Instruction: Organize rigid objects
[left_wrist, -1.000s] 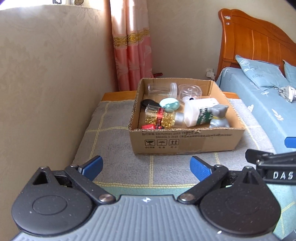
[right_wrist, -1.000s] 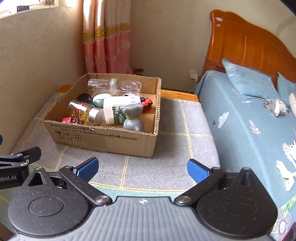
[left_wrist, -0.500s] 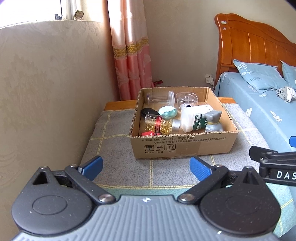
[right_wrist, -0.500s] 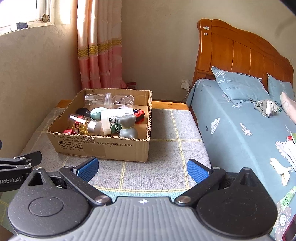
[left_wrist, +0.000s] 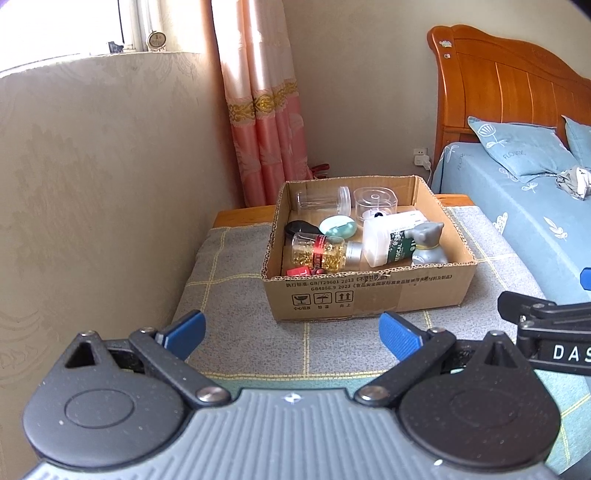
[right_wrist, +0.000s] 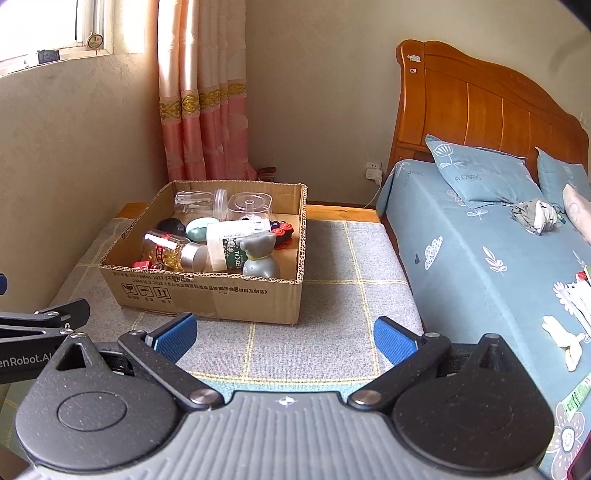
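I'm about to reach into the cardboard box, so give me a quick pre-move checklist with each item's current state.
1. Left tongs open and empty: ok.
2. Right tongs open and empty: ok.
3. Cardboard box flat on the grey mat: ok.
4. Path across the mat to the box free: ok.
5. Items upright: not ok; the capsule bottle and white bottle lie on their sides.
6. Items loose, not wedged: cannot tell.

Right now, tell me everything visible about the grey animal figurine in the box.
The grey figurine looks like smooth ceramic or plastic: a rounded body, a head with small ears. It stands upright in the cardboard box near its front wall, close against the white bottle lying on its side. No claw touches it.
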